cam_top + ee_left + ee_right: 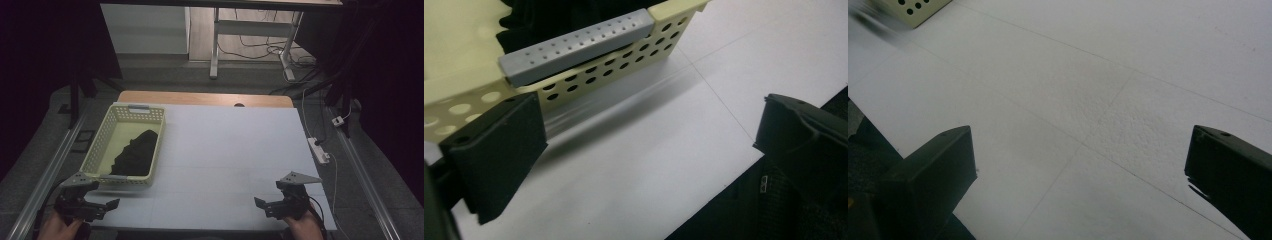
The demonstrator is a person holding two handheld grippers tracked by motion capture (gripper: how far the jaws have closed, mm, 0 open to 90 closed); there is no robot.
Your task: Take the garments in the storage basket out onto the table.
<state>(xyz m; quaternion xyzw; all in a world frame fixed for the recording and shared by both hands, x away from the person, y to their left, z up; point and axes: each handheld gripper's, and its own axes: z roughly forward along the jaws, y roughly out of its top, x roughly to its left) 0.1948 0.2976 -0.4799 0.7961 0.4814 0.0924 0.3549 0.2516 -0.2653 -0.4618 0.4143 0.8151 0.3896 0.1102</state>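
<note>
Hovering over the near edge of a white foam-board tabletop (pixel 225 150), the left gripper (pixel 95 207) and right gripper (pixel 272 206) are both gaping wide, grasping nothing.
A pale yellow perforated plastic basket (pixel 102 137) with grey handles is sitting at the left of the board, just beyond the left gripper, holding a crumpled black cloth (pixel 135 152); a white power strip (pixel 318 150) is lying on the dim grey floor to the right, desk legs (pixel 215 45) standing far behind.
</note>
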